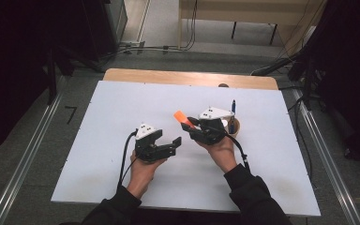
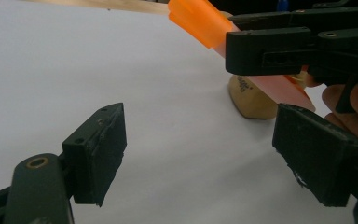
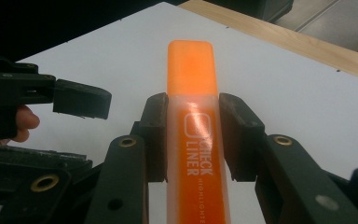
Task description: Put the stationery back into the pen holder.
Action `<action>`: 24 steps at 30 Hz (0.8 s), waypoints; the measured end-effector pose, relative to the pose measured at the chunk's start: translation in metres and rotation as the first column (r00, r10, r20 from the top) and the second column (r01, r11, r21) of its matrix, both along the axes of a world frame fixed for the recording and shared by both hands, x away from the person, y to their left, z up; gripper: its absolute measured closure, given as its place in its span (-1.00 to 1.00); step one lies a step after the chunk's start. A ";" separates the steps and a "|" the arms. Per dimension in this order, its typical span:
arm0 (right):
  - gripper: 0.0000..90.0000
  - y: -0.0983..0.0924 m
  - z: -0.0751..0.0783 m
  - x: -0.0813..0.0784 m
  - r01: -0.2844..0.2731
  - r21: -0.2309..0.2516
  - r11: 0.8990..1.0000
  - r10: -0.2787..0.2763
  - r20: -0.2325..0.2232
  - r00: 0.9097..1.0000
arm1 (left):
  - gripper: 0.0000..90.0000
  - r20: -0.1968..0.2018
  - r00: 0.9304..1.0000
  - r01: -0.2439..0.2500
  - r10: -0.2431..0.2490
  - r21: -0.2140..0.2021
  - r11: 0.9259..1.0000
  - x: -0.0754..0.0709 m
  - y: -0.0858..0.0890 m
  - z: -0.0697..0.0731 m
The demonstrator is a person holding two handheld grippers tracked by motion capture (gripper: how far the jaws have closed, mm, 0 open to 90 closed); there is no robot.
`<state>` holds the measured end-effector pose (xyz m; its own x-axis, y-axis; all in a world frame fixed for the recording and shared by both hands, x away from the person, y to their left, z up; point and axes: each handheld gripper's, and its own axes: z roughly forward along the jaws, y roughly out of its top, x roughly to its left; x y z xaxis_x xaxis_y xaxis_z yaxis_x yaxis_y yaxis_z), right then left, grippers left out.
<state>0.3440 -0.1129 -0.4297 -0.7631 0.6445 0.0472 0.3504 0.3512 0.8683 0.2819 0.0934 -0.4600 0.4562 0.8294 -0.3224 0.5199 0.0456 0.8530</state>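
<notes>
An orange highlighter (image 3: pixel 190 79) with a capped tip and white "CHECK LINER" lettering is clamped between the pads of my right gripper (image 3: pixel 191 135), cap pointing away. In the high view the highlighter (image 1: pixel 181 116) sticks out up-left from the right gripper (image 1: pixel 193 124), raised over the middle of the white board. My left gripper (image 1: pixel 168 139) is just to its left, jaws apart with nothing between them. Its own view shows both pads (image 2: pixel 98 154) wide open below the highlighter (image 2: pixel 198 21), which the right gripper (image 2: pixel 279 46) holds.
A tan pen cup (image 1: pixel 236 126) holding a blue pen (image 1: pixel 233 108) stands right behind the right hand, and in the left gripper view the cup (image 2: pixel 251 100) sits past the jaws. The white board (image 1: pixel 122 108) lies on a wooden table (image 1: pixel 168 75); rails run along both sides.
</notes>
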 end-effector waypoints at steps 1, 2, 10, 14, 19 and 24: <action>0.39 -0.002 0.000 -0.001 0.001 0.001 1.000 -0.001 -0.001 1.000 | -0.59 0.001 1.000 0.007 -0.007 0.001 1.000 0.000 -0.003 0.000; 0.39 -0.005 0.000 -0.002 0.003 0.005 1.000 -0.003 -0.006 1.000 | -0.58 0.000 1.000 0.013 -0.013 -0.005 1.000 0.000 -0.006 0.001; 0.39 -0.028 -0.001 -0.008 0.029 0.053 0.998 -0.027 -0.025 0.999 | -0.54 -0.015 0.996 0.085 -0.085 -0.040 0.996 0.002 -0.041 0.000; 0.39 -0.038 -0.002 -0.011 0.045 0.073 0.996 -0.043 -0.035 0.998 | -0.51 -0.036 0.993 0.108 -0.111 -0.074 0.991 0.005 -0.055 -0.001; 0.39 -0.048 -0.002 -0.015 0.051 0.100 0.994 -0.048 -0.038 0.998 | -0.45 -0.063 0.987 0.137 -0.146 -0.136 0.981 0.008 -0.068 -0.003; 0.39 -0.055 -0.003 -0.016 0.058 0.125 0.990 -0.052 -0.047 0.998 | -0.34 -0.079 0.983 0.148 -0.166 -0.190 0.970 0.013 -0.075 -0.003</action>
<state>0.3280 -0.1684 -0.4325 -0.7223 0.6720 0.1635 0.4046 0.2187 0.8880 0.2949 0.0182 -0.4626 0.5368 0.6728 -0.5091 0.6099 0.1076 0.7852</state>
